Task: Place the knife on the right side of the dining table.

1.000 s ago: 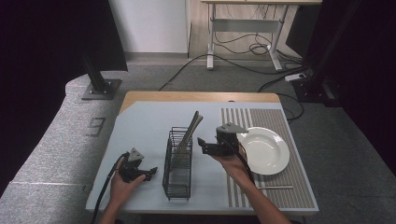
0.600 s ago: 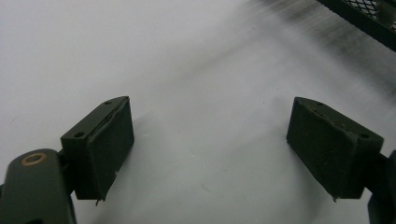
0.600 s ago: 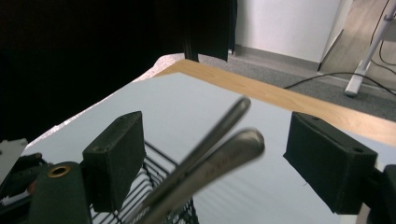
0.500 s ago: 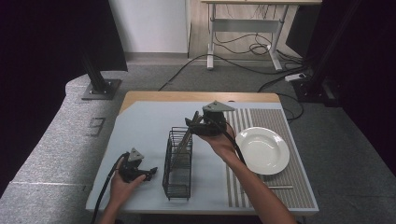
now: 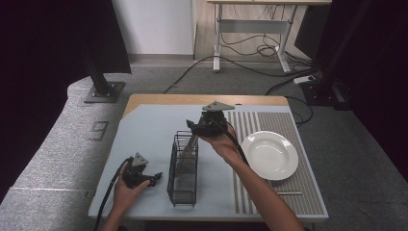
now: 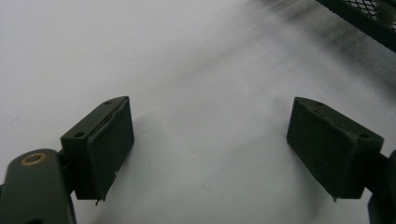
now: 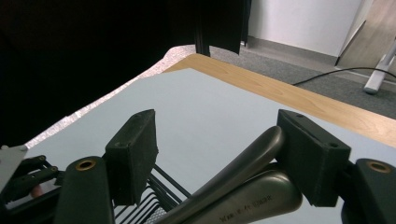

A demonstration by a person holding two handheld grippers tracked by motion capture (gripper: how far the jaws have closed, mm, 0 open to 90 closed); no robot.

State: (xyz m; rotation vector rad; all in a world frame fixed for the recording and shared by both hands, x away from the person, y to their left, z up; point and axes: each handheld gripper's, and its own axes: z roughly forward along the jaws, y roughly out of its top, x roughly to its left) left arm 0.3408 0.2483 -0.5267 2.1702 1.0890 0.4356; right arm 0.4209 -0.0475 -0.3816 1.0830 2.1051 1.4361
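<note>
Cutlery handles [image 7: 243, 179] are still leaning up out of the far end of the wire rack [image 5: 184, 168], mid-table, so nothing's out yet imo. Right gripper [image 7: 219, 154] has been closing around them: one pad touches a handle, the other stands off, no real grip. Left gripper [image 6: 210, 149] rests wide open and empty near the table's front-left corner. Plate [image 5: 269, 155] toward the right edge is still bare.

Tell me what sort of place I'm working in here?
Probably a lab or studio recording station, not a kitchen. The table carries a staged dish setup, a wire rack and white plate, with black curtains at the sides, cables on the carpet and a bare desk frame behind.
</note>
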